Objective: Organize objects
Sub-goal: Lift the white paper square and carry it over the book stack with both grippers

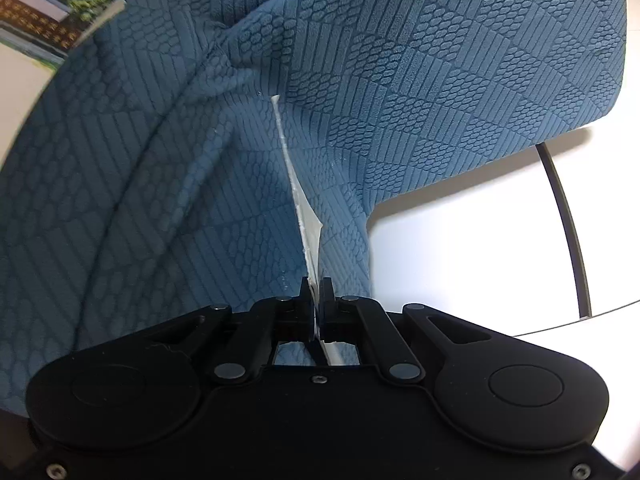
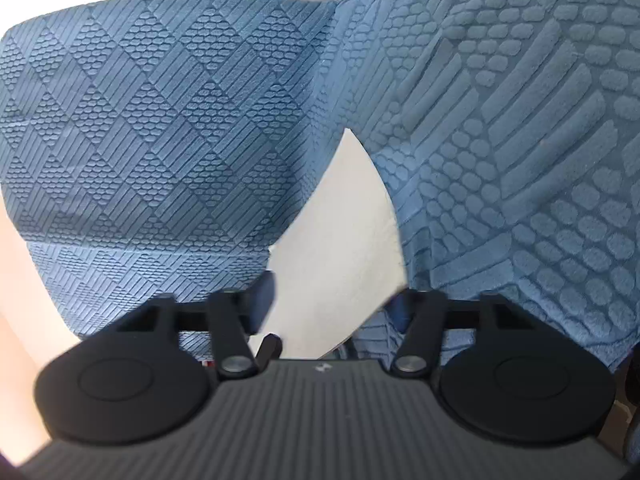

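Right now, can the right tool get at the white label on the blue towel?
Probably yes: the white label sits in the gap of the right tool, whose jaws stand apart, with no blue towel covering it.

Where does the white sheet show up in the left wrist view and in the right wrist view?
Left wrist: sheet seen edge-on, a thin strip up the centre, pinched in the left gripper.
Right wrist: sheet seen broadside, lower centre, between the right gripper's fingers.
Shared landmark: blue cloth.

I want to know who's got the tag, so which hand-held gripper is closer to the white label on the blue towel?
Left. The left hand-held gripper is shut on the white label, seen edge-on. The right hand-held gripper is open, the label between its fingers, unpinched.
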Demonstrator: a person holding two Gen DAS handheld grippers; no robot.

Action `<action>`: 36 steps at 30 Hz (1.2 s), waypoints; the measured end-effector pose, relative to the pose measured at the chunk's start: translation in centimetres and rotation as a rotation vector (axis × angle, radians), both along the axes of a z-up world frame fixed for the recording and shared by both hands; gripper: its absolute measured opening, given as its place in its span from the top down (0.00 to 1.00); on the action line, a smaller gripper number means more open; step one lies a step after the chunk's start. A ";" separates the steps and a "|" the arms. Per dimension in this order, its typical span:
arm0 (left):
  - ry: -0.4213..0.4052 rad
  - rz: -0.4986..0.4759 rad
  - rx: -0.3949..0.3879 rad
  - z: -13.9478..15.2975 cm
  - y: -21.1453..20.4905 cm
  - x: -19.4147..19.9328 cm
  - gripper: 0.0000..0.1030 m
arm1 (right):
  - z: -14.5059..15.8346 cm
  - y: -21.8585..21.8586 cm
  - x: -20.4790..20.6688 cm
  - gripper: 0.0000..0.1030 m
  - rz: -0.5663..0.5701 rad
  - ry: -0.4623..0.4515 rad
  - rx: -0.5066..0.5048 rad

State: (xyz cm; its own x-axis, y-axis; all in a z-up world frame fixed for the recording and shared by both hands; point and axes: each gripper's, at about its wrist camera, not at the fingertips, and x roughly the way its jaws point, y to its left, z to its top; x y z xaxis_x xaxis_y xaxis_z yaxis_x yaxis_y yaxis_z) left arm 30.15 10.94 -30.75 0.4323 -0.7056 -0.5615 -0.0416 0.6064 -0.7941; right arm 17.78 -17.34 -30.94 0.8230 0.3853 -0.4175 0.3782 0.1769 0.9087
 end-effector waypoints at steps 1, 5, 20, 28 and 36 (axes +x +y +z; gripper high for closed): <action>0.002 -0.001 0.004 0.1 0.2 -0.1 0.98 | 0.2 0.1 -0.1 0.61 0.004 0.003 -0.009; 0.008 0.006 0.000 0.1 1.0 -0.2 0.96 | 1.1 0.6 0.1 0.88 0.022 0.019 -0.068; 0.030 0.000 0.013 4.9 3.8 -1.9 0.96 | 6.9 3.4 0.0 0.91 0.148 -0.026 -0.255; 0.032 0.044 0.010 9.2 8.1 -2.7 0.95 | 11.9 7.1 1.7 0.91 0.224 -0.068 -0.281; -0.030 0.080 0.012 14.5 13.7 -1.7 0.95 | 16.7 12.6 4.1 0.91 0.312 -0.097 -0.337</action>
State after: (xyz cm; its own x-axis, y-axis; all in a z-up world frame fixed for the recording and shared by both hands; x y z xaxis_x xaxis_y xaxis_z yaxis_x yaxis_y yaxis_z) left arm 28.47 24.68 -16.21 0.5040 -0.6614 -0.5554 -0.0668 0.6113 -0.7886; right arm 21.87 -4.76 -14.20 0.7305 0.4769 -0.4888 0.1764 0.5597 0.8097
